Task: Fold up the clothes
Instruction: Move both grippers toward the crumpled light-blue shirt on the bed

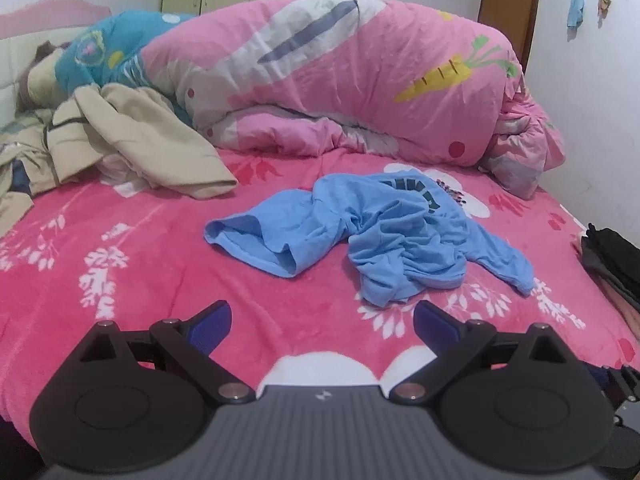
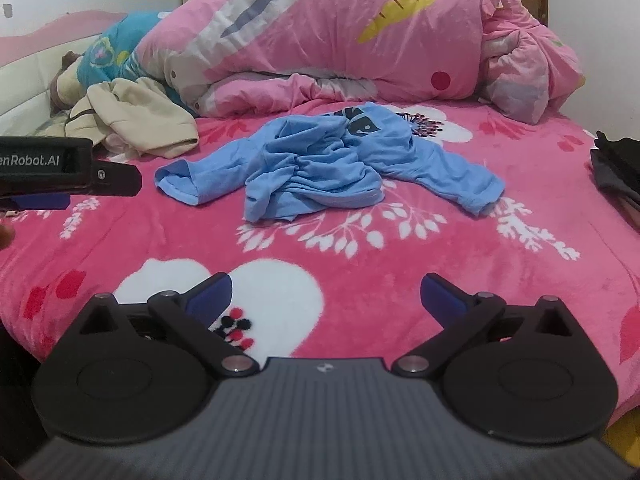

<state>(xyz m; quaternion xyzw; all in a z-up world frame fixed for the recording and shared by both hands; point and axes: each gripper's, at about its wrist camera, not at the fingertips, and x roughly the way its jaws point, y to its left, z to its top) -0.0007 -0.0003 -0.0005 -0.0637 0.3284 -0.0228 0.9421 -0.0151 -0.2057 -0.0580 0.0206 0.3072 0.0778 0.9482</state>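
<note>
The blue shirt [image 1: 384, 232] lies crumpled mid-bed on the pink blanket [image 1: 160, 248], untouched; left gripper [image 1: 322, 322] and right gripper [image 2: 326, 294] hover near it, both spread and empty.

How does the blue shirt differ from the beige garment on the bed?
The blue shirt lies alone in the middle of the pink blanket; the beige garment lies at the far left, against the rolled quilt. The blue shirt carries dark printed letters; the beige garment shows none. The blue shirt looks thin, the beige garment thicker. Both are crumpled and unfolded, and neither gripper touches them.
</note>
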